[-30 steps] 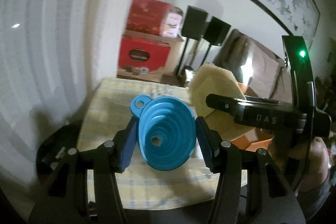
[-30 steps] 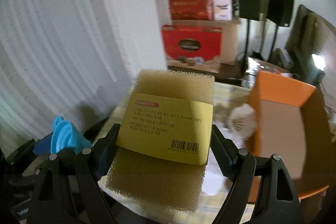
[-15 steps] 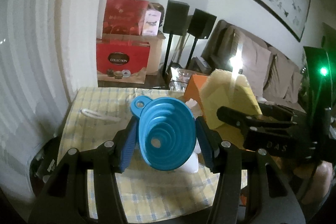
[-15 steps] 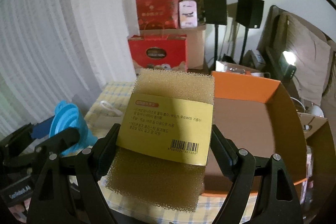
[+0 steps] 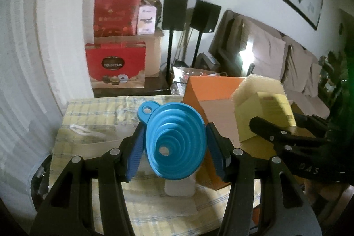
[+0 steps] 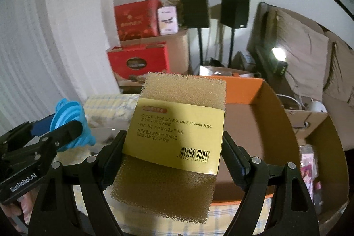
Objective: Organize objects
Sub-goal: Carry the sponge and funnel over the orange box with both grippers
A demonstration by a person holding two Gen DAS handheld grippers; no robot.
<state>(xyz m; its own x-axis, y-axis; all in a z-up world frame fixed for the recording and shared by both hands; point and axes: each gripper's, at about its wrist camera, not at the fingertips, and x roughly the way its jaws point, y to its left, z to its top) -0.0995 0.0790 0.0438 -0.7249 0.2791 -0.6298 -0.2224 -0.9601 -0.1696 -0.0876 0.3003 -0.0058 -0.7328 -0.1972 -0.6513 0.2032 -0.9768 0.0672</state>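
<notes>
My left gripper (image 5: 174, 145) is shut on a blue collapsible funnel (image 5: 174, 143), whose wide mouth faces the camera, held above the checked tablecloth (image 5: 93, 107). My right gripper (image 6: 173, 149) is shut on a tan sponge (image 6: 174, 187) wrapped in a yellow paper label (image 6: 177, 132). An open orange box (image 6: 250, 125) with a brown inside stands on the table just behind and right of the sponge. In the left wrist view the sponge (image 5: 258, 92) and the right gripper (image 5: 287, 136) hover over that orange box (image 5: 210, 87). The funnel (image 6: 70, 118) and the left gripper (image 6: 44, 136) appear at the left of the right wrist view.
A white translucent item (image 5: 179, 188) lies on the cloth under the funnel, and a white cord (image 5: 84, 129) lies further left. Behind the table stand red gift boxes (image 5: 116, 63), two black speakers (image 5: 190, 12) on stands and a sofa (image 5: 276, 54). A white curtain (image 5: 26, 59) hangs at left.
Both grippers have swung right with their loads. The orange box has come into full view under the sponge, and the curtain has slid off to the left.
</notes>
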